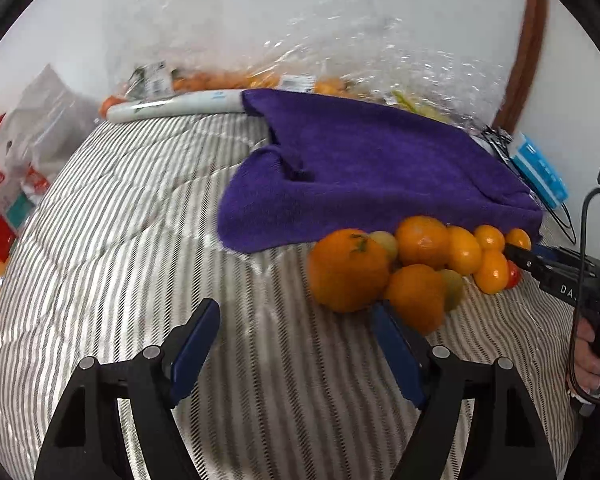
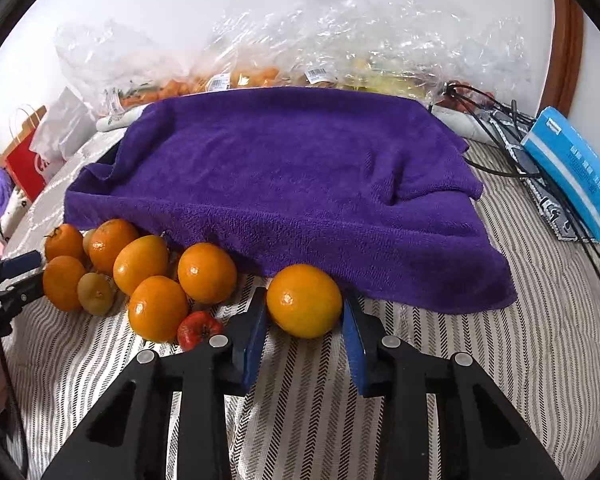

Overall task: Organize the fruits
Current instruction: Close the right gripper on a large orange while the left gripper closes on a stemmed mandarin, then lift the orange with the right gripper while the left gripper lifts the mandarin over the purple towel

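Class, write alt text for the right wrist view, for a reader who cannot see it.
The right gripper brackets an orange between its blue fingers on a striped cover. To its left lies a cluster of fruit at the edge of a purple towel; crinkled plastic bags sit behind.

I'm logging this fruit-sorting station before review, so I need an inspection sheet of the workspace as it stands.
Surface: striped bedcover, partly under a purple towel.
Job's things: cluster of oranges with small greenish fruits and a small red fruit at the towel's edge; one lone orange apart.
Clutter: clear produce bags, blue box, red paper bag.
Grippers: left claw open, empty, near the cluster; right claw flanks the lone orange, contact unclear.
Cables: black leads beside the blue box.
Surroundings: white wall, wooden trim.
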A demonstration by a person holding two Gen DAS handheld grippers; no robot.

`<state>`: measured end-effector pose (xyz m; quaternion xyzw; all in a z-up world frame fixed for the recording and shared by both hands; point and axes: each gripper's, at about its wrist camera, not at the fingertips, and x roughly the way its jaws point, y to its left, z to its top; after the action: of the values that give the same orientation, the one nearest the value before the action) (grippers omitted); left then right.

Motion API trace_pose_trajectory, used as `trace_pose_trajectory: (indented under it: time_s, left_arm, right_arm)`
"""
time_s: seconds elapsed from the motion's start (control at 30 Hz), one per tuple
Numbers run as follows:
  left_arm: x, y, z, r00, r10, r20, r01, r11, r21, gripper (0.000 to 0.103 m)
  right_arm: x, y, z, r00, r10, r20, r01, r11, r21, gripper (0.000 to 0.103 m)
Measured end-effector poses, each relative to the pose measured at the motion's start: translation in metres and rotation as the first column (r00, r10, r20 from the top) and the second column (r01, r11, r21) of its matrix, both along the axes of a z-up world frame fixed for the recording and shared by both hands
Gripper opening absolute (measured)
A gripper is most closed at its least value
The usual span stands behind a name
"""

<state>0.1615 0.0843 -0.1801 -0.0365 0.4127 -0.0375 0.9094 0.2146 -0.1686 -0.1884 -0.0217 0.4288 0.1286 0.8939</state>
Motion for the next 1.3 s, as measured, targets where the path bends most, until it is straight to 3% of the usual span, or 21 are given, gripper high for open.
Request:
trace_pose_trajectory:
  time_s: [0.5,0.7,0.9,1.1,1.3]
  left_arm:
    - [0.027,-0.018,-0.004,1.0,-0.012,-0.022,0.012,1.0,-0.011,0.061]
    - [0.026,-0.022,-0.004,0.999,-0.037,-0.014,0.037,0.999,-0.023,0.042]
    - [0.02,-0.016,0.0,0.999,-0.032,0.019,0.033,0.997,-0.075,0.041]
    - [0.007,-0.008,0.012,0.993,-0.009,0.116,0.024,0.992,-0.127,0.041]
    - [0.005,-0.01,0.017,0.989,-0.027,0.143,0.045,0.992,-0.119,0.041]
  right_arm:
    - [0.001,-0.004,-0.001,1.0,0.0,-0.006,0.0,1.0,0.029,0.036]
    - [0.002,-0.007,-0.001,1.0,-0.013,-0.009,0.014,0.998,0.061,0.036]
    - [0.001,-0.009,-0.001,1.0,-0.012,-0.007,0.012,0.996,0.084,0.036]
    - [-0.011,-0.009,0.009,0.998,0.018,0.063,-0.026,0.992,0.121,0.036]
    - [-0.021,-0.004,0.02,0.99,0.051,0.131,-0.068,0.99,0.127,0.036]
